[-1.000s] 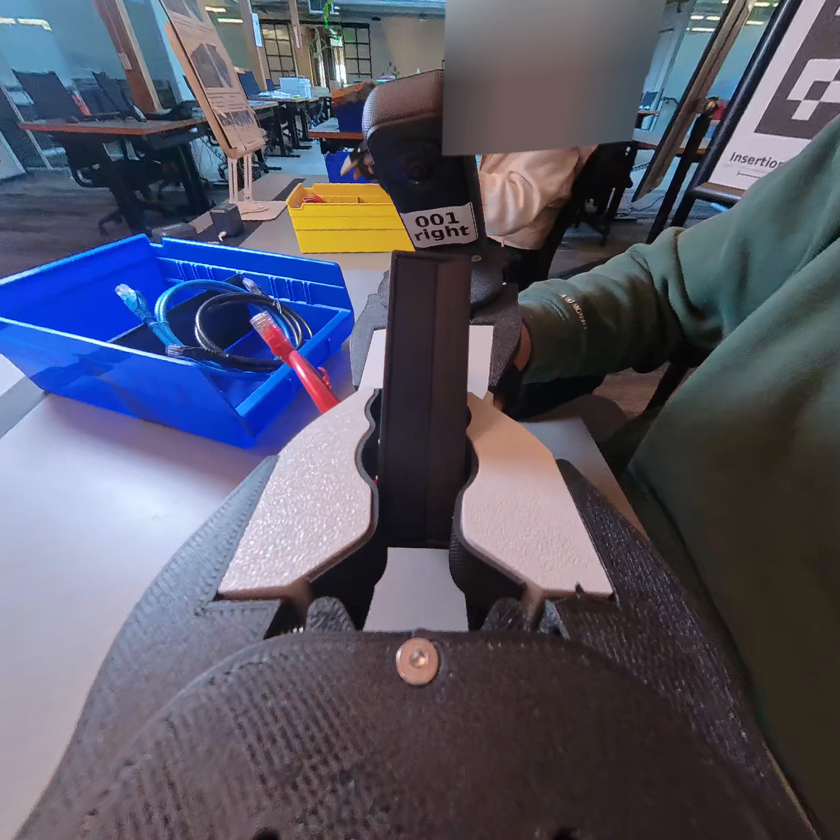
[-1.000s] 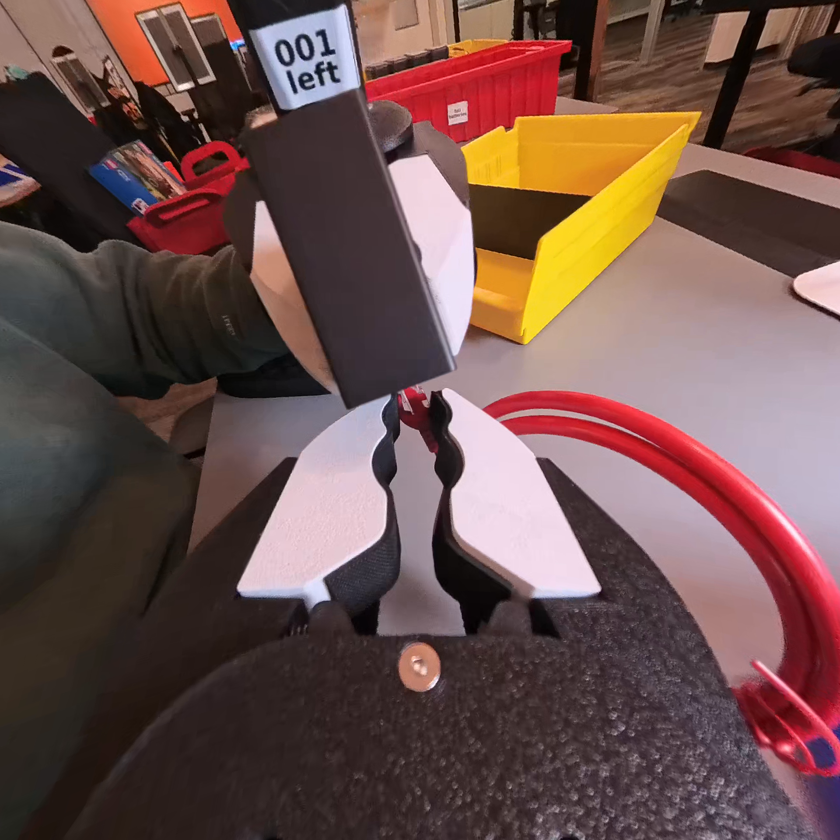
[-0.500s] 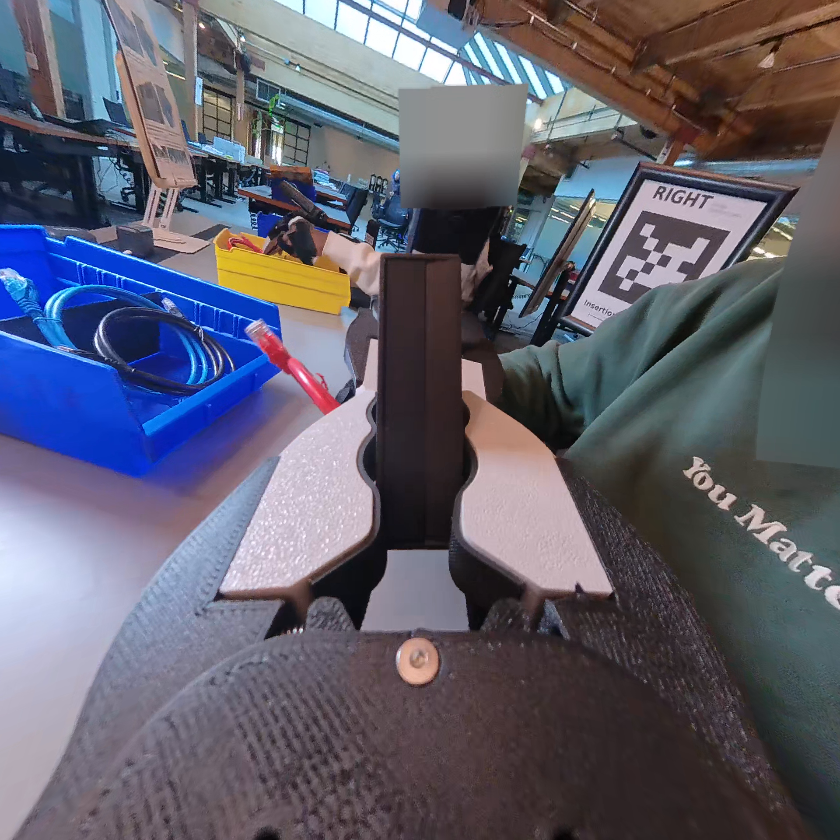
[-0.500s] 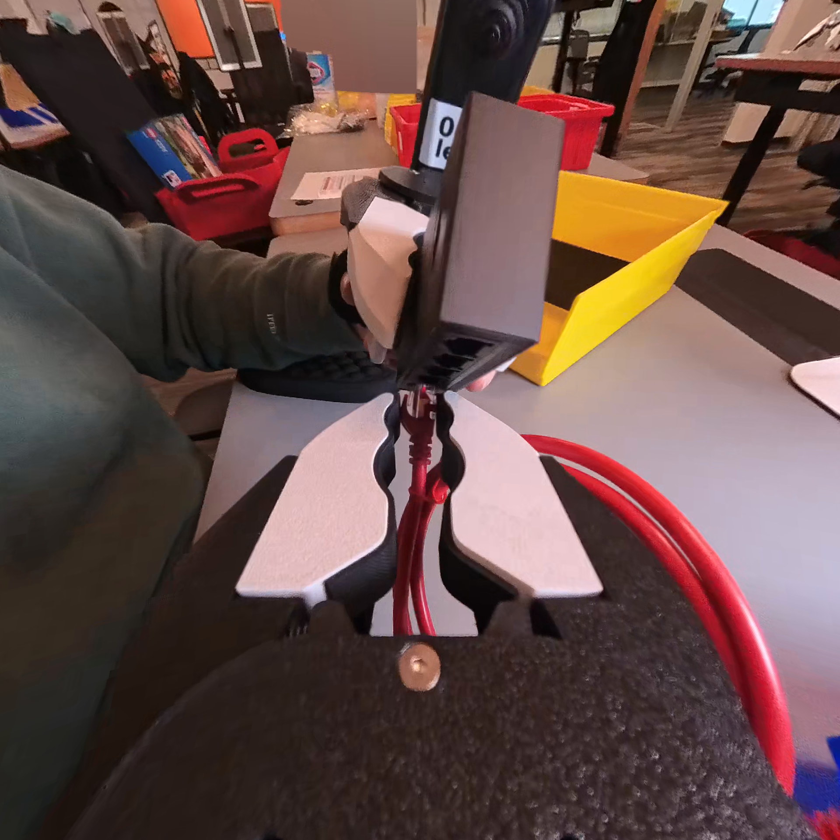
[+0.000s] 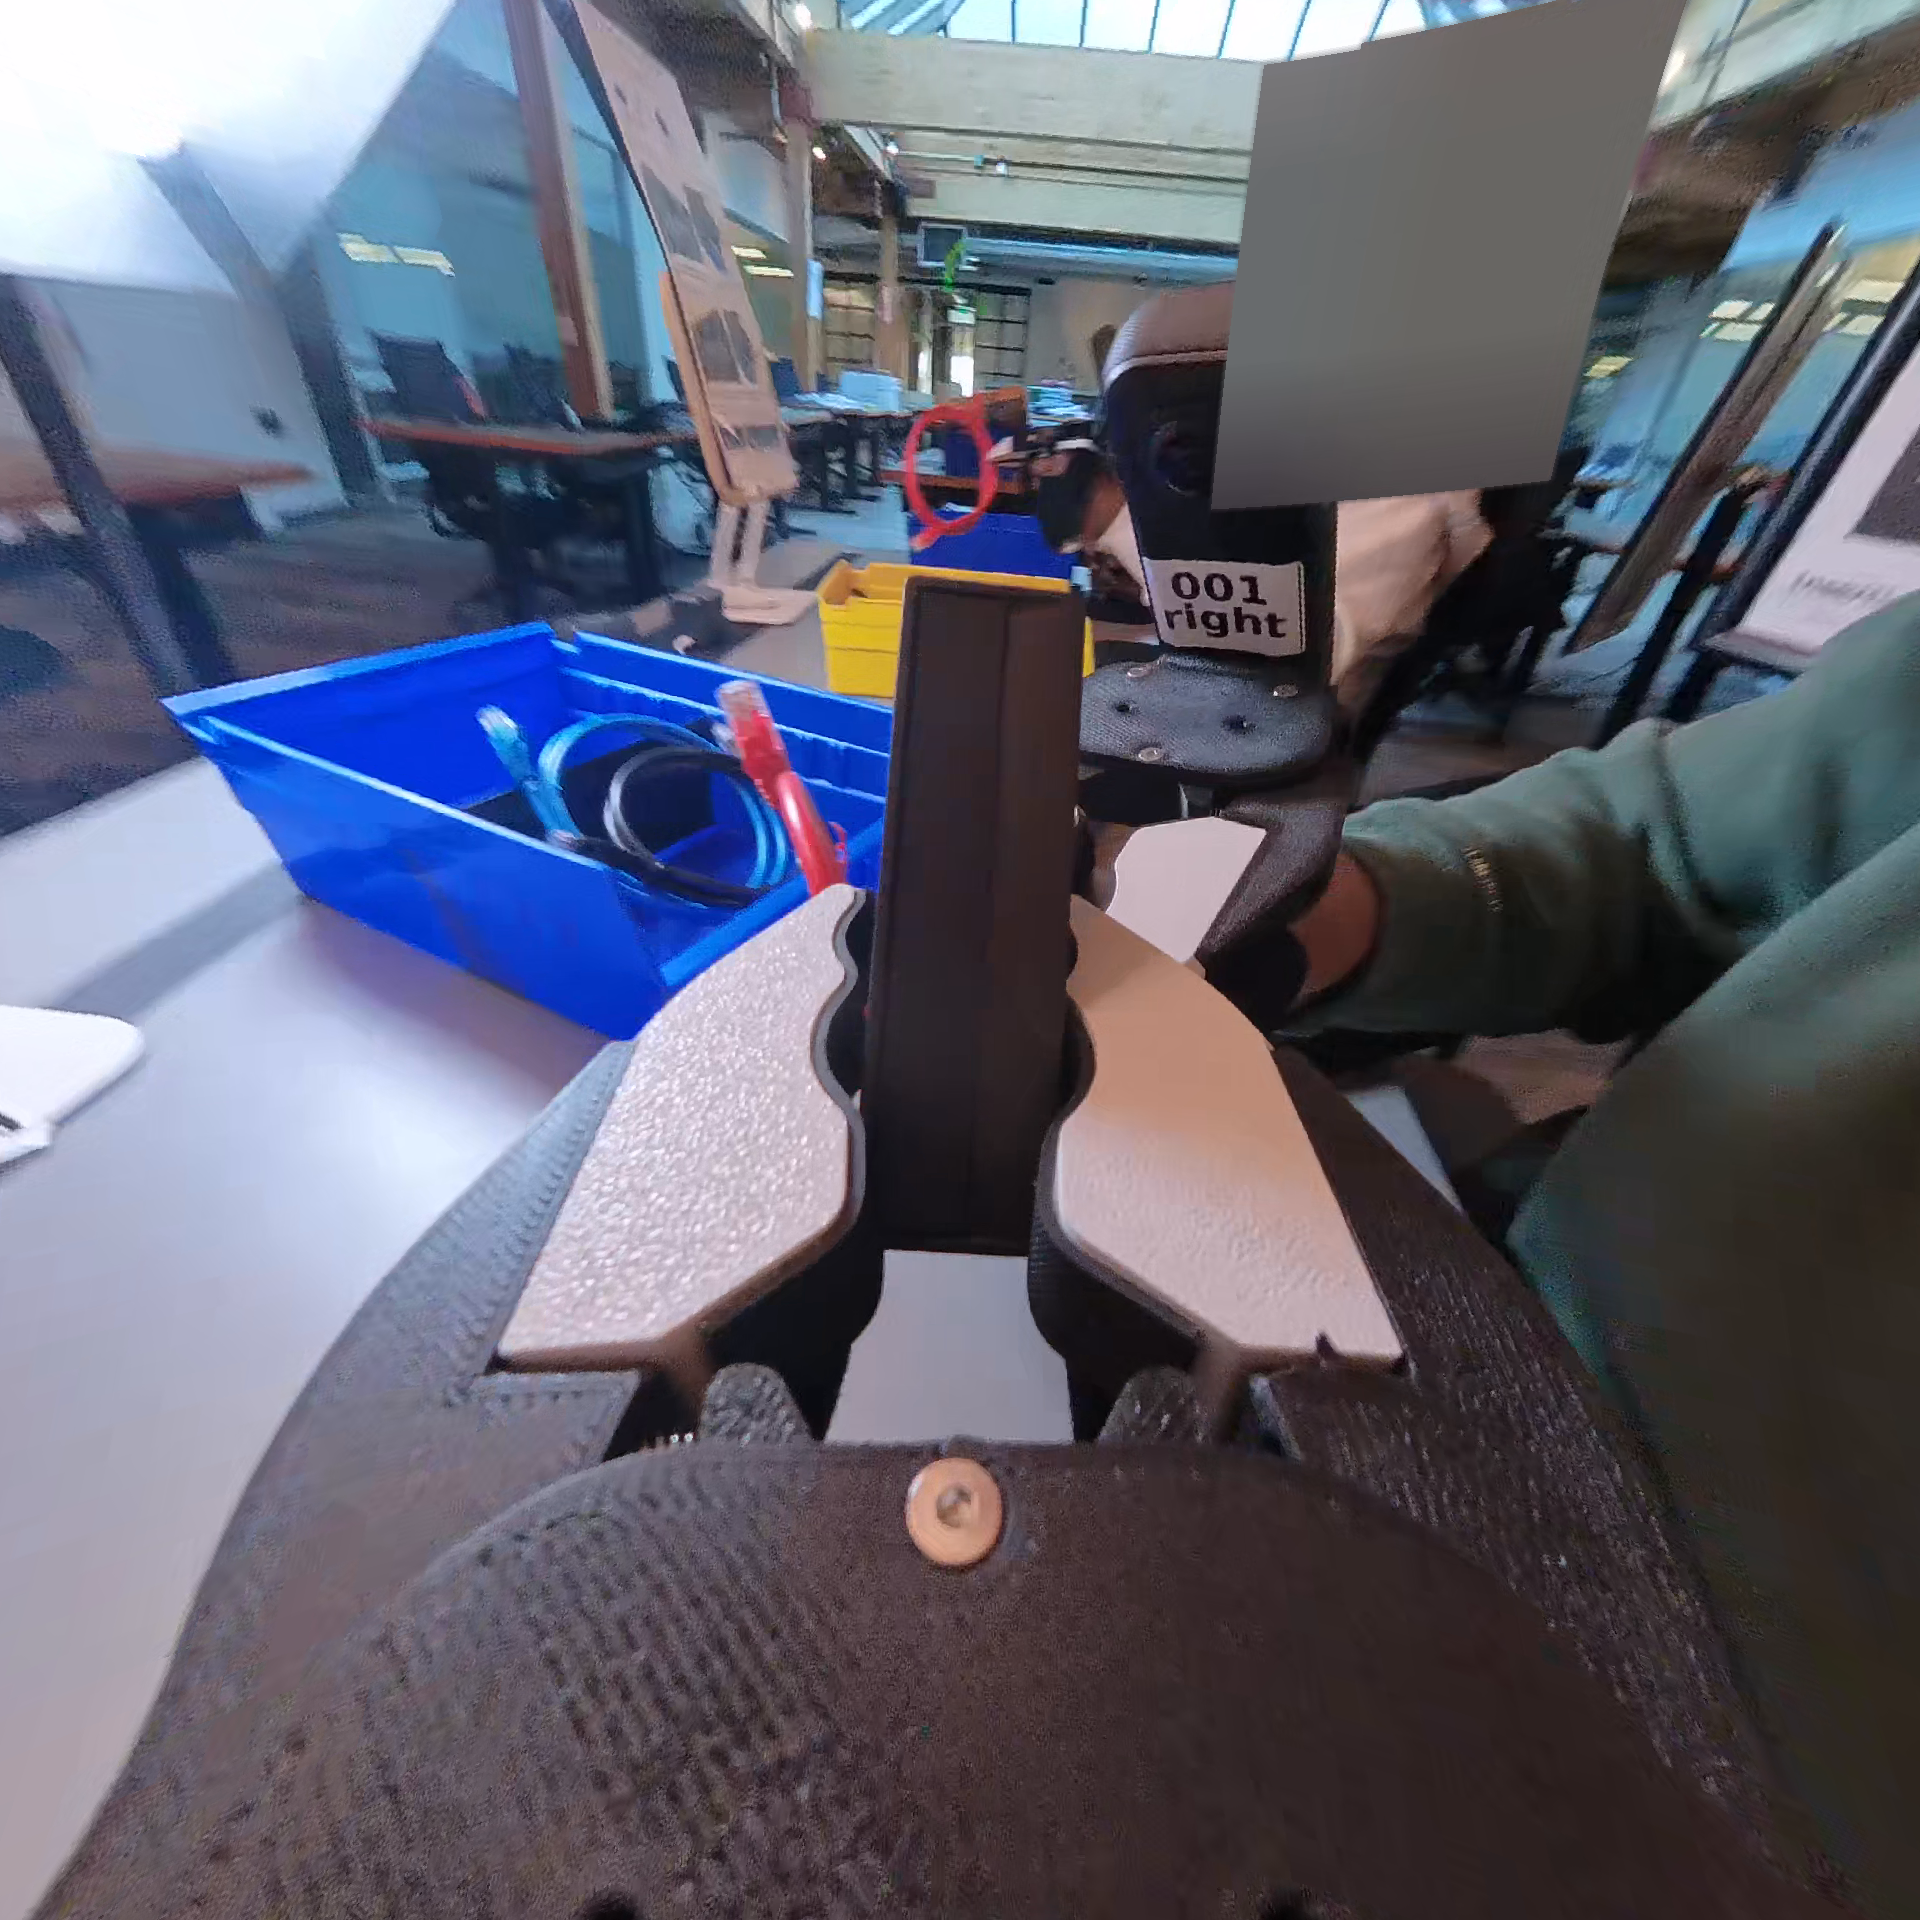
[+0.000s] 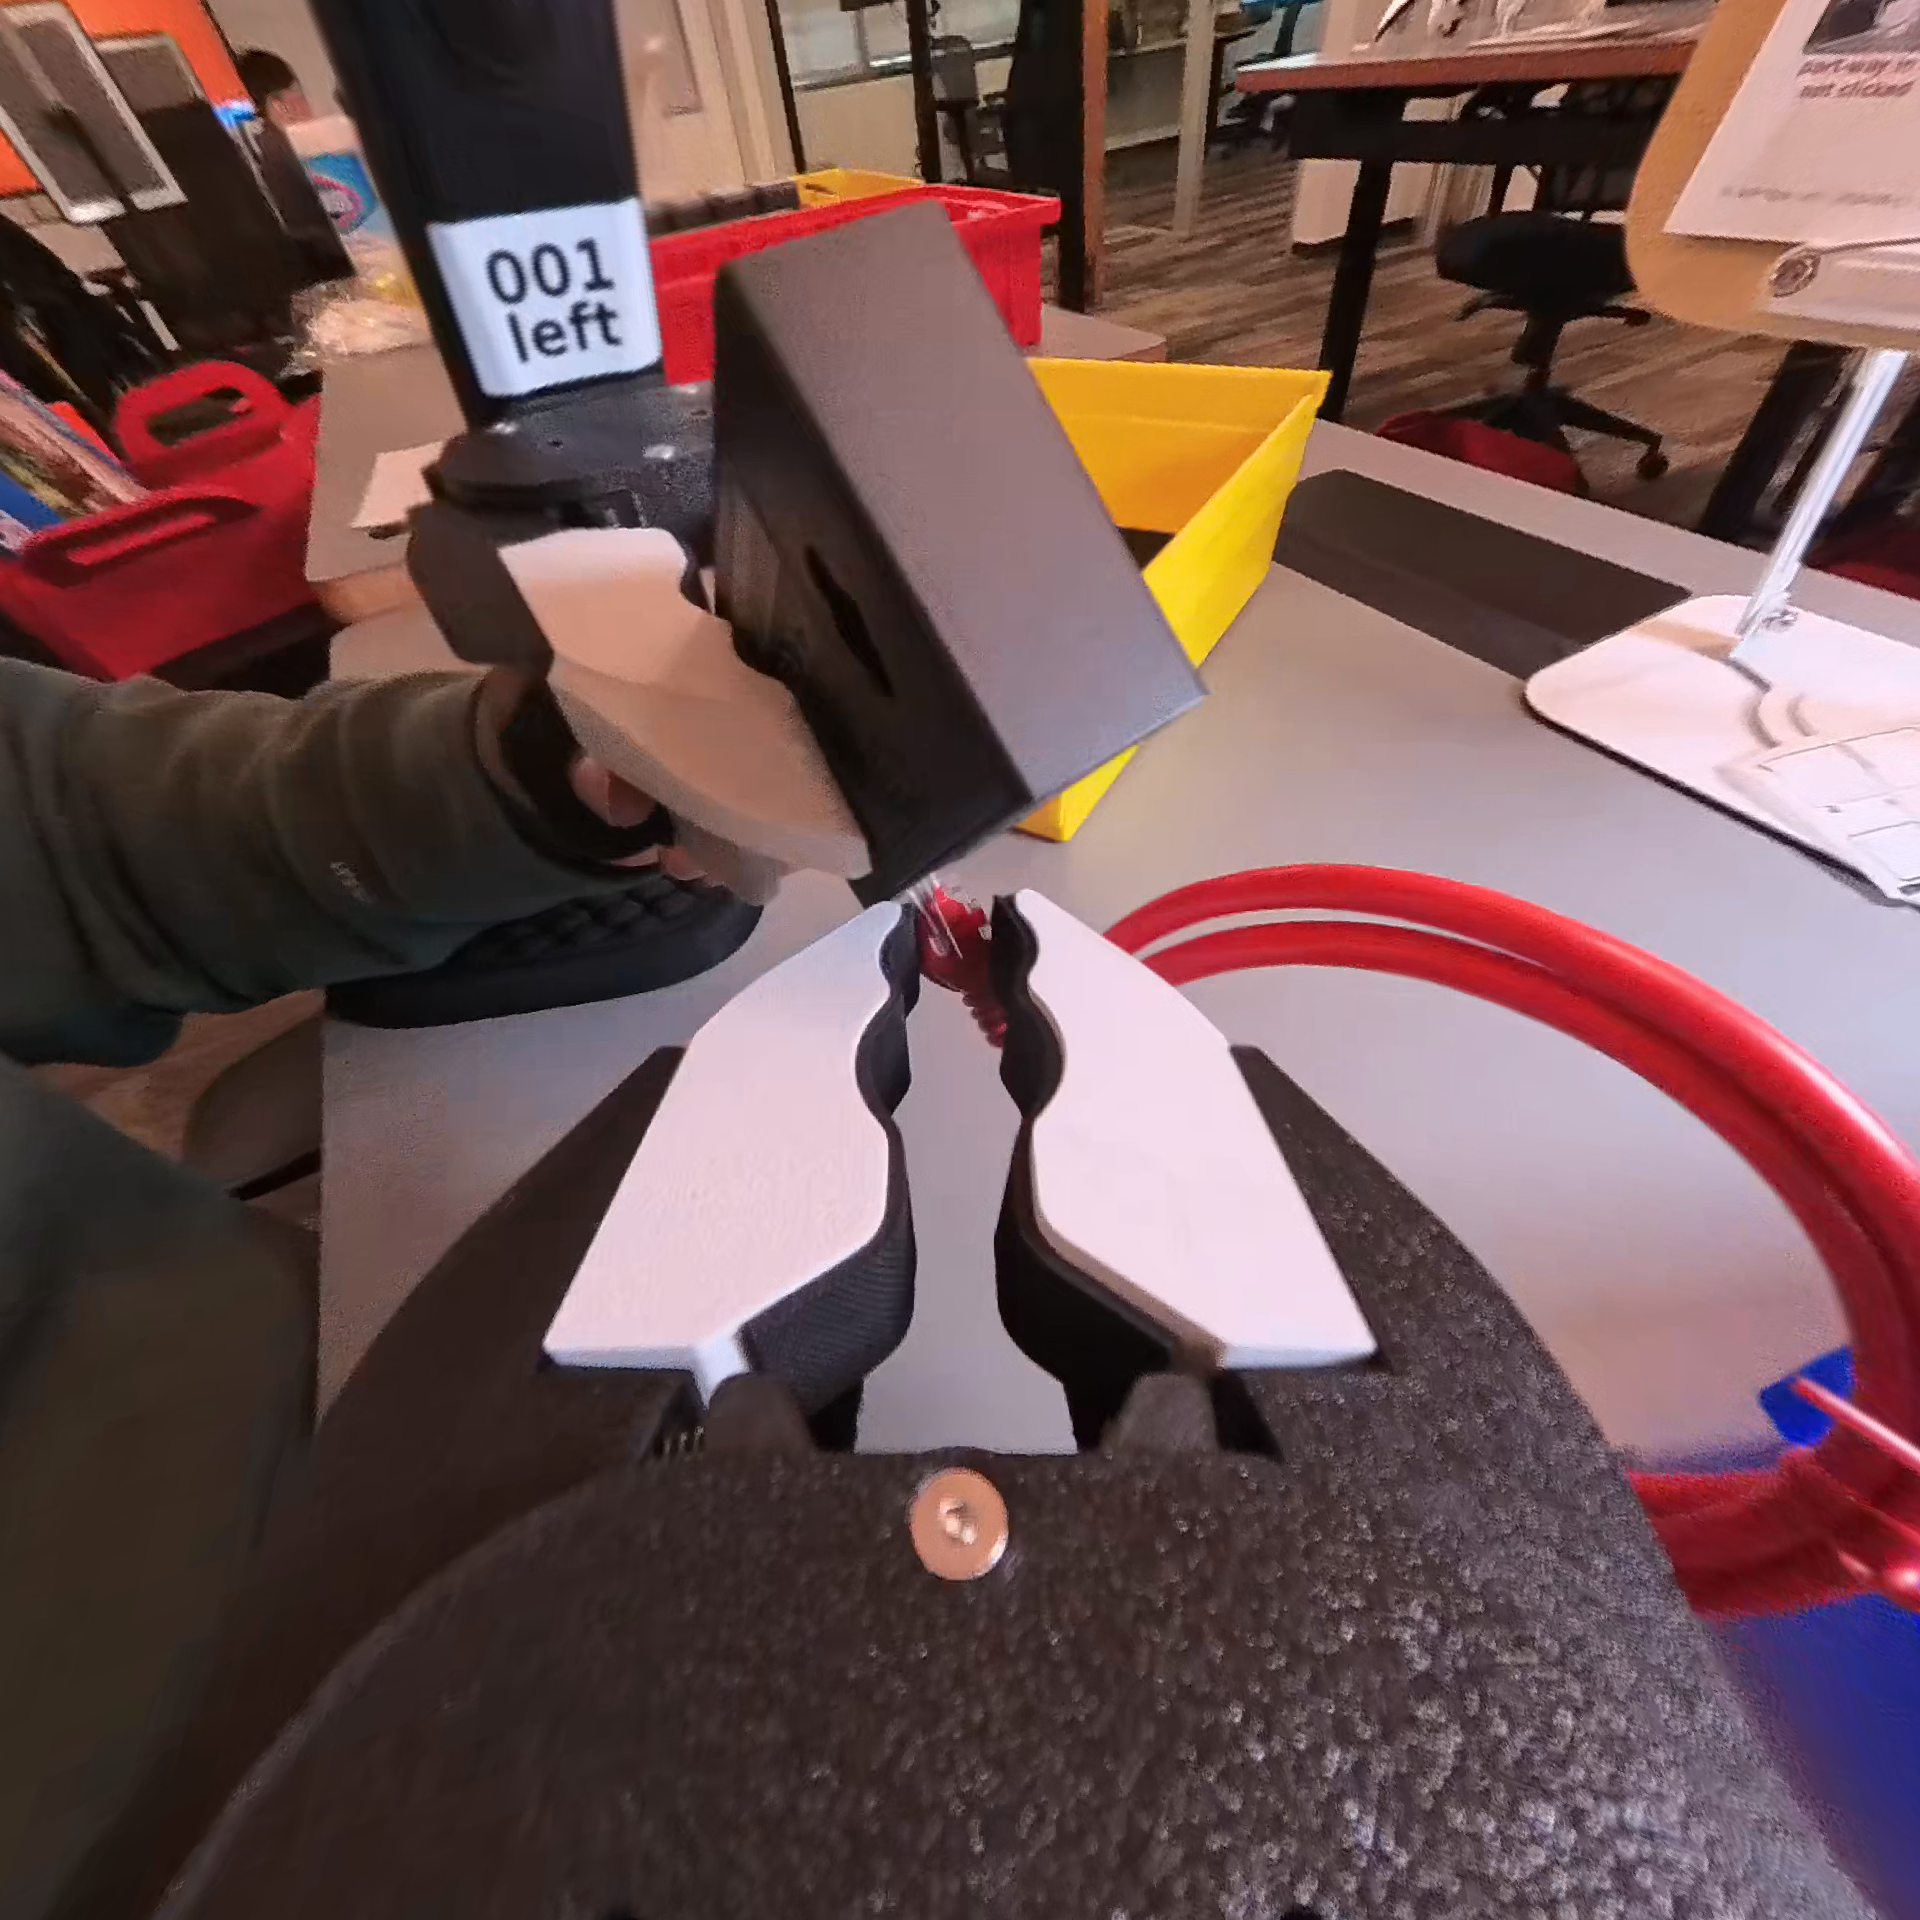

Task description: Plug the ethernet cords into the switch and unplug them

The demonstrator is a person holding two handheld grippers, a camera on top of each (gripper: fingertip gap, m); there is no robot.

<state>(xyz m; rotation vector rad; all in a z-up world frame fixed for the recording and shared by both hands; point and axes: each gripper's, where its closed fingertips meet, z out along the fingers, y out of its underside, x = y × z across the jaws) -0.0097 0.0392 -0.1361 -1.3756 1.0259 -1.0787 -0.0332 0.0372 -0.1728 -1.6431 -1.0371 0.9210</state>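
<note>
My left tool (image 5: 961,997) clamps the switch (image 5: 977,883) steady; my right tool (image 6: 951,940) pinches the red plug (image 6: 954,951) at 12 o'clock, aligned for insertion.

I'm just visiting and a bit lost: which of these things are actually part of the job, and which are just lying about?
In use:
- black switch, clamped by the left gripper
- red ethernet cord, its plug pinched by the right gripper

Lying about:
- blue bin of spare cables
- yellow bin
- red bin
- white stand base
</note>
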